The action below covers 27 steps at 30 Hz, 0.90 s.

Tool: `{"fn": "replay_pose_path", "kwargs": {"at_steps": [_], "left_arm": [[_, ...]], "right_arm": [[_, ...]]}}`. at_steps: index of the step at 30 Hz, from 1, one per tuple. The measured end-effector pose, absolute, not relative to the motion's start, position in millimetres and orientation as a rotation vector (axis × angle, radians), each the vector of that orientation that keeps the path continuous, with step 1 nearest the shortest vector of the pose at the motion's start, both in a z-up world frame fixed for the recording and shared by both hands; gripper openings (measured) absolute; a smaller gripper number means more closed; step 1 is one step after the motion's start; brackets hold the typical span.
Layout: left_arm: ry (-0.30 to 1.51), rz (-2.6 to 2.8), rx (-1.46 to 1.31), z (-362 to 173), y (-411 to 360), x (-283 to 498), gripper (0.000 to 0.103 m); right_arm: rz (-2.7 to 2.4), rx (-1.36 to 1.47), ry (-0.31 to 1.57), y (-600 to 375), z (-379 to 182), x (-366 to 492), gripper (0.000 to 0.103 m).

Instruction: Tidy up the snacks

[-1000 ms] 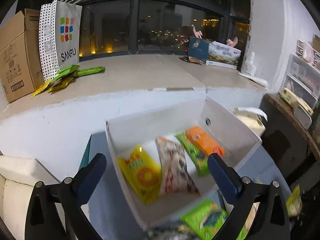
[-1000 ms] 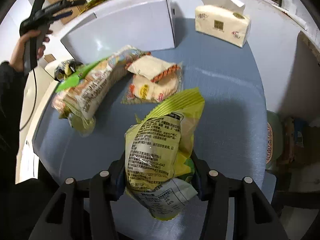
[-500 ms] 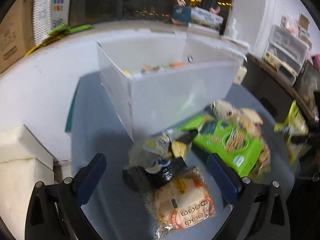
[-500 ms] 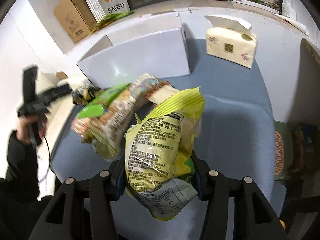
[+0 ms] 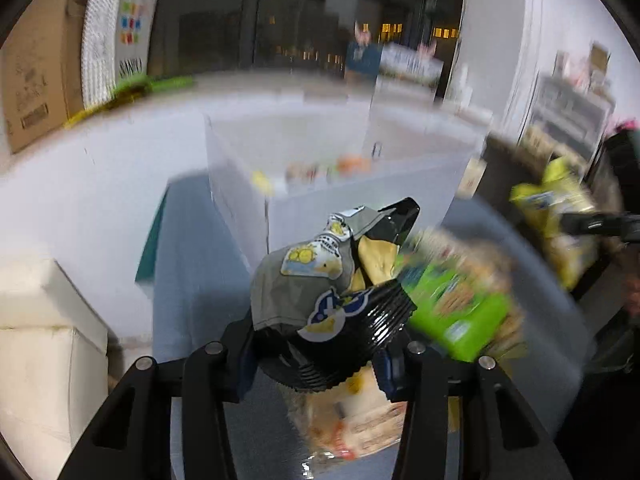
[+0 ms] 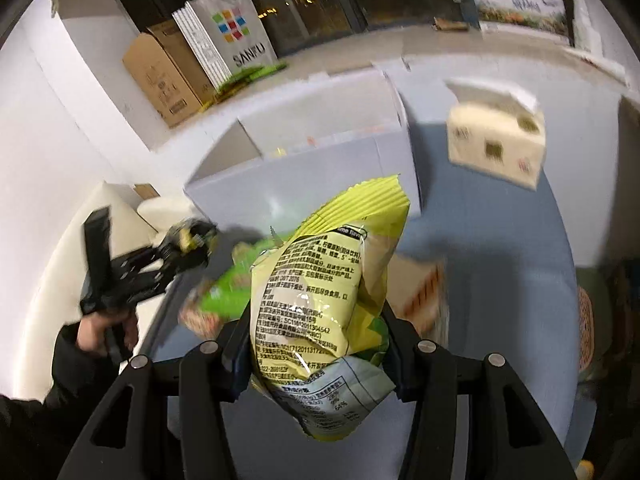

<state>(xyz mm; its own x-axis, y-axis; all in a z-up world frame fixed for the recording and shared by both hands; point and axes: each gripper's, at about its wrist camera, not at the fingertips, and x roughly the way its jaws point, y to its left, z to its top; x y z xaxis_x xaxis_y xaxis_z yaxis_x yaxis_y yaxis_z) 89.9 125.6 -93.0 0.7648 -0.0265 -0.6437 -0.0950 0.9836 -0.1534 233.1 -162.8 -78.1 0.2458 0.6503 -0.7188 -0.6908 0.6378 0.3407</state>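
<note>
My left gripper (image 5: pixel 316 364) is shut on a black and grey snack bag (image 5: pixel 320 292) and holds it above the blue table (image 5: pixel 192 280). My right gripper (image 6: pixel 316 364) is shut on a yellow-green snack bag (image 6: pixel 324 292), raised over the table. The white box (image 5: pixel 320 184) with several snacks inside stands behind; it also shows in the right wrist view (image 6: pixel 312 184). A green snack bag (image 5: pixel 460 312) and an orange-printed bag (image 5: pixel 352 424) lie on the table. The left gripper with its bag shows in the right wrist view (image 6: pixel 188 240).
A tissue pack (image 6: pixel 496 148) stands right of the box. On the window ledge are a cardboard carton (image 6: pixel 160 80), a SANFU bag (image 6: pixel 232 40) and green packets (image 5: pixel 132 88). White cushions (image 5: pixel 44 340) lie left of the table.
My left gripper came down from over the box, closed on the black and grey bag and lifted it. My right gripper rose with the yellow-green bag toward the box.
</note>
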Motion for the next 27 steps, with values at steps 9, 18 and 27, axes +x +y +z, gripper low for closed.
{"fn": "replay_pose_path", "kwargs": {"at_steps": [9, 18, 27], "left_arm": [[0.522, 0.021, -0.292, -6.9, 160.9, 140.9, 0.051], [0.623, 0.119, -0.247, -22.4, 173.1, 243.2, 0.059], [0.668, 0.142, -0.252, -41.4, 175.8, 243.9, 0.103]], "right_arm": [[0.939, -0.015, 0.866, -95.5, -30.7, 296.9, 0.057], [0.84, -0.035, 0.897, -25.8, -32.7, 380.5, 0.057], [0.795, 0.004, 0.879, -24.4, -42.9, 403.3, 0.103]]}}
